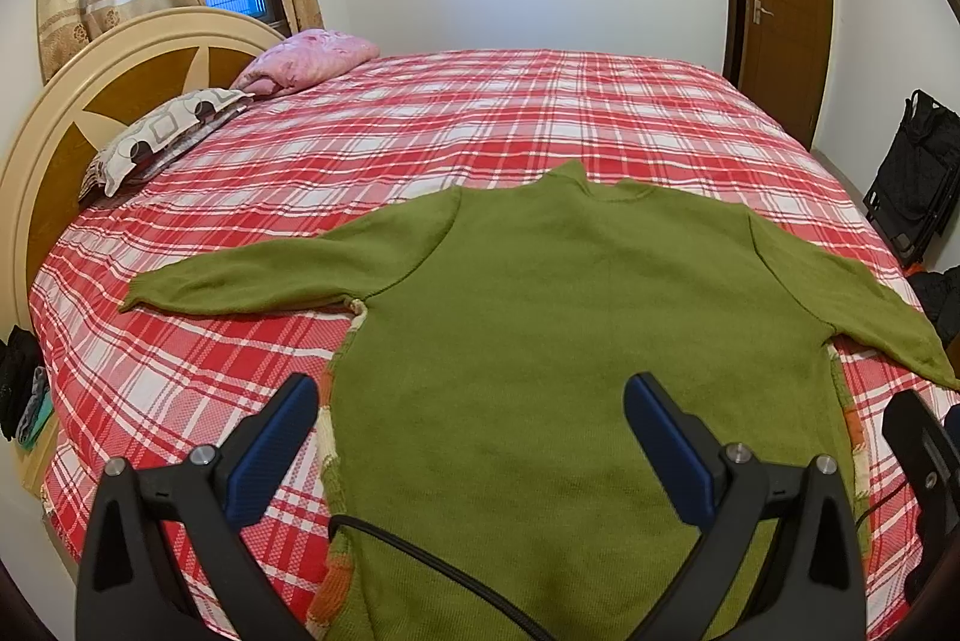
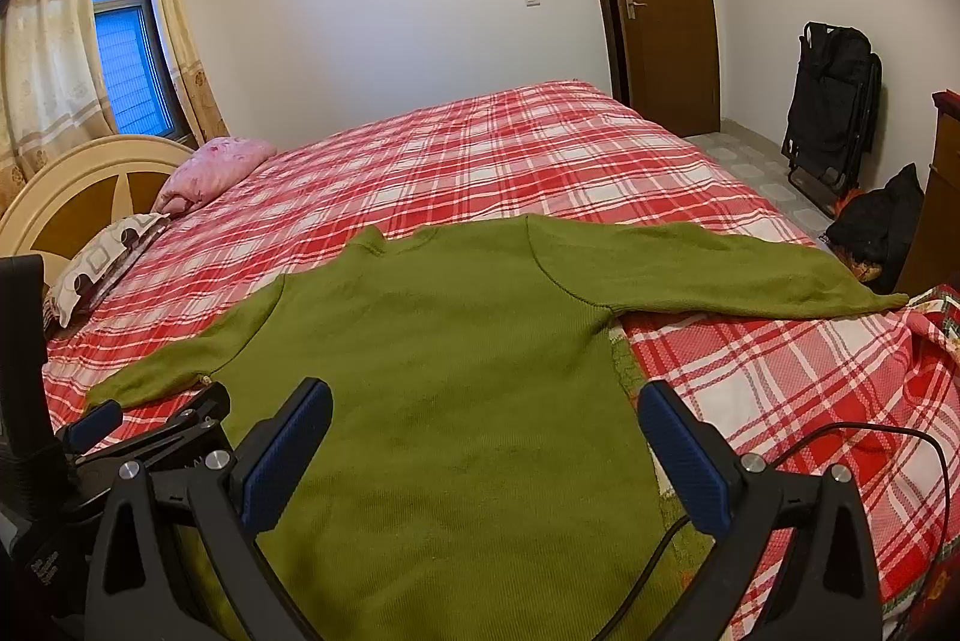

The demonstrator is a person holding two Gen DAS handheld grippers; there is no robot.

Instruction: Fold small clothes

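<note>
Left wrist view: green knit sweater (image 1: 540, 311) lay flat on bed (image 1: 480, 113); soft, limp, likely best pinched at sleeve cuffs. Both grippers' jaws stood apart, empty.

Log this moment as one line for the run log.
stage: pre-fold | green sweater flat on bed, sleeves out | left claw open | right claw open, empty

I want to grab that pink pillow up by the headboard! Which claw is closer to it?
Left. The left claw hovers over the spread green knitted sweater on the side towards the pink flowered pillow. The right claw is farther from it, over the sweater's other side.
</note>
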